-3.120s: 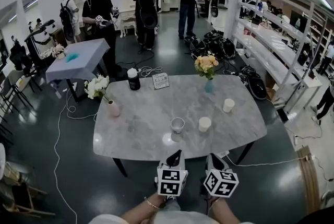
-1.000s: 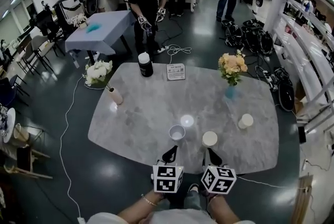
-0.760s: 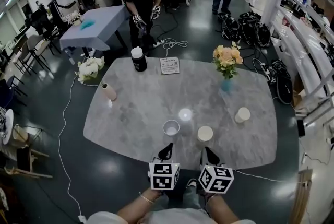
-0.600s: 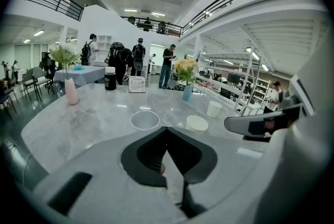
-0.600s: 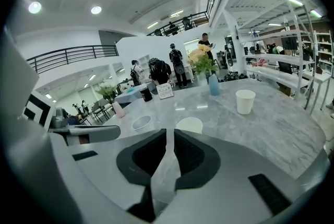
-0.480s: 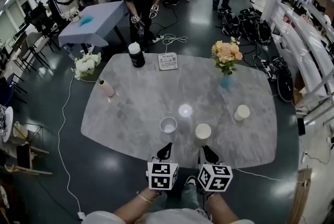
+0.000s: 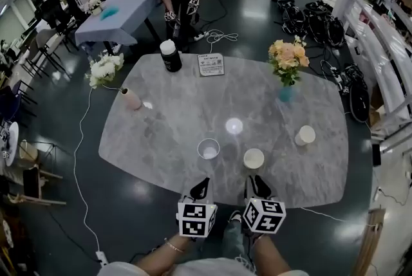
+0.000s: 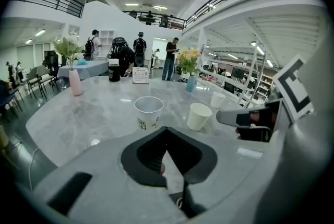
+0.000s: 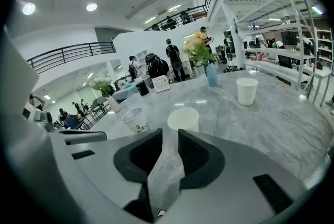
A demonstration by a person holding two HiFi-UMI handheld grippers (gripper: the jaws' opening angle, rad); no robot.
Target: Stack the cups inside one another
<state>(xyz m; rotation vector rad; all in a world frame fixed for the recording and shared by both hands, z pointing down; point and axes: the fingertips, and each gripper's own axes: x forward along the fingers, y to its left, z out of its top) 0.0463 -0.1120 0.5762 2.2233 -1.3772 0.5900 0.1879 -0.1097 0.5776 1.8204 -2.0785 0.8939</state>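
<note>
Grey marble desk [image 7: 154, 139] holds the white cup [image 7: 253, 158] unstacked just ahead of my right gripper [image 7: 257, 184], whose empty jaws have just been opening and, I judge, need more spread to take it; my left gripper [image 7: 201, 187] has its jaws together.

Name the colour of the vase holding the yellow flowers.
The vase is light blue; the right gripper view shows it best.

A: Light?
B: Bright, even. Ceiling lamps [image 9: 92, 7] overhead; one glare spot [image 7: 234, 125] on the glossy desk [image 7: 167, 127].
A: Picture quality?
B: Sharp centre. Heavy fisheye bend at edges; black corners in both gripper views.
</note>
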